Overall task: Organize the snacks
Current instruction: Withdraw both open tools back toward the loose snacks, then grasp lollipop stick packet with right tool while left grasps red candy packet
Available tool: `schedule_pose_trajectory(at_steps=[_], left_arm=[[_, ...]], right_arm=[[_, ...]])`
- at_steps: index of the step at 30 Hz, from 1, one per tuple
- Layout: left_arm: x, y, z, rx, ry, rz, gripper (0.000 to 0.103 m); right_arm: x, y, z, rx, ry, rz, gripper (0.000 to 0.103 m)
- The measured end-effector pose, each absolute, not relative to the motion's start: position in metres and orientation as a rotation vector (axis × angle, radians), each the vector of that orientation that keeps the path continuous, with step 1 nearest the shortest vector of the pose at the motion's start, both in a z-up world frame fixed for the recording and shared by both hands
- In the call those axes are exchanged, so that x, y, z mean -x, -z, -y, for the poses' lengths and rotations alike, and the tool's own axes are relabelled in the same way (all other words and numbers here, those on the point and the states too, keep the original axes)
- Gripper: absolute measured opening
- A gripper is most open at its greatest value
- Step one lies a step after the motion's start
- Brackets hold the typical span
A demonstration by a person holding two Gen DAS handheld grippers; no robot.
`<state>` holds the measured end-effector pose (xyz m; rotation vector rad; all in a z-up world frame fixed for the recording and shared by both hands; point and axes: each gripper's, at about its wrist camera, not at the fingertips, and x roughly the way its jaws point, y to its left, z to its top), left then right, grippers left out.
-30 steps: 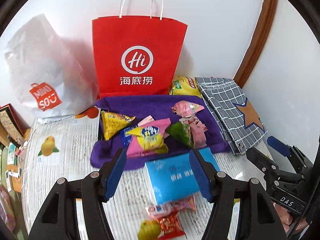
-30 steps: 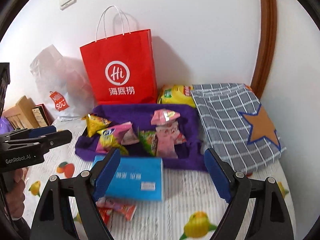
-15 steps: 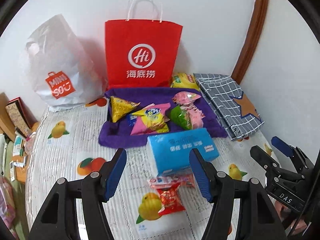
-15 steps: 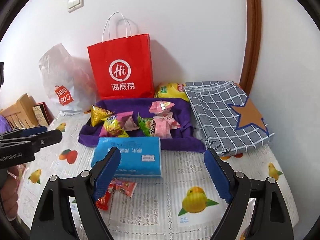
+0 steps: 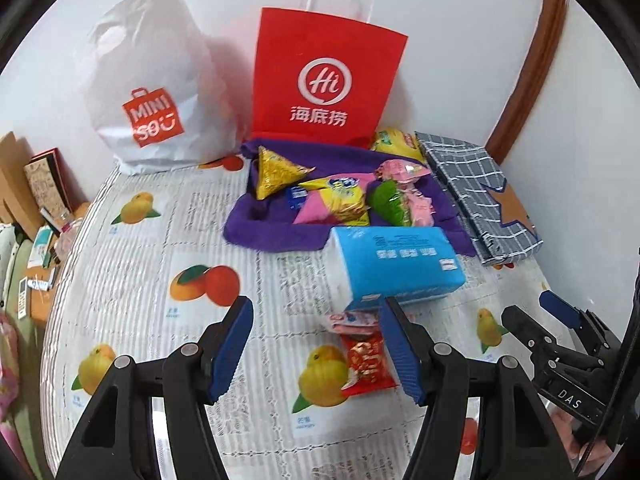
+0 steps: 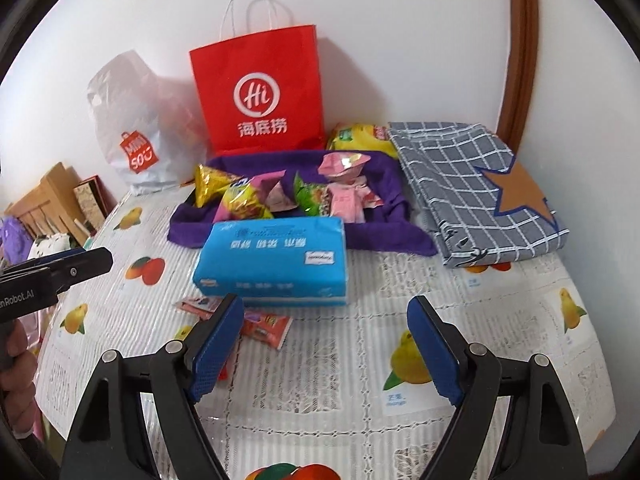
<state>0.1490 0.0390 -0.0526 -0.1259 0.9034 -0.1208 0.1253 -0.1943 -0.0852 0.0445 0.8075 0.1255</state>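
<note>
**Snack pile sitting on the purple cloth, both tools empty**

So here's the setup. The tabletop (image 6: 360, 360) has a white lacy cover with fruit prints. Along the far edge against the wall stand a red paper bag (image 6: 260, 92) and a white plastic shopping bag (image 5: 148, 92), which is nearer the far left corner. Right in front of the red bag lies a purple cloth (image 5: 280, 232) holding most of the snacks: a gold triangle pack (image 5: 276, 172), a yellow and pink pack (image 5: 336, 200), a green pack (image 5: 390, 204) and some pink packs (image 6: 348, 196). A yellow chip bag (image 6: 360, 136) is tucked behind the cloth, just beside the red bag.

A blue tissue pack (image 6: 276, 256) sits touching the near edge of the cloth. Just in front of it are 2 loose snacks lying flat on the tabletop: a red sachet (image 5: 366, 364) and a pinkish one (image 5: 352, 318), touching each other. A folded grey checked cloth (image 6: 480, 184) with an orange star takes up the far right corner.

The left tool (image 5: 320, 344) is released, jaws apart with nothing pinched; in its own view the red sachet shows between the fingers, down on the tabletop, untouched. The right tool (image 6: 328, 344) is spread even wider, also empty, hanging over bare cover near the front edge. A hand (image 6: 16, 360) grips the left tool's handle.
</note>
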Motion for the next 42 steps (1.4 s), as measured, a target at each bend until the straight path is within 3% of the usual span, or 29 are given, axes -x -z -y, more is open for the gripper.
schedule_pose_trajectory(at_steps=[2, 5, 14, 18, 24, 42], left_arm=[[-0.148, 0.056, -0.042, 0.125, 0.113, -0.906, 0.063], [-0.148, 0.062, -0.048, 0.154, 0.129, -0.921, 0.063], [-0.153, 0.085, -0.058, 0.143, 0.109, -0.98, 0.061], [-0.157, 0.094, -0.065, 0.163, 0.113, -0.992, 0.062], [-0.164, 0.106, -0.072, 0.18, 0.119, -1.017, 0.062], [-0.17, 0.124, -0.079, 0.196, 0.136, -1.065, 0.062]], right_arm=[[-0.128, 0.091, 0.19, -0.041, -0.145, -0.828, 0.083], [-0.135, 0.104, 0.183, -0.048, -0.168, -0.878, 0.073], [-0.147, 0.134, 0.158, -0.018, -0.258, -0.883, 0.072], [-0.156, 0.143, 0.146, -0.006, -0.311, -0.888, 0.059], [-0.17, 0.152, 0.124, 0.057, -0.372, -0.89, 0.052], [-0.19, 0.191, 0.084, 0.205, -0.499, -1.028, 0.056]])
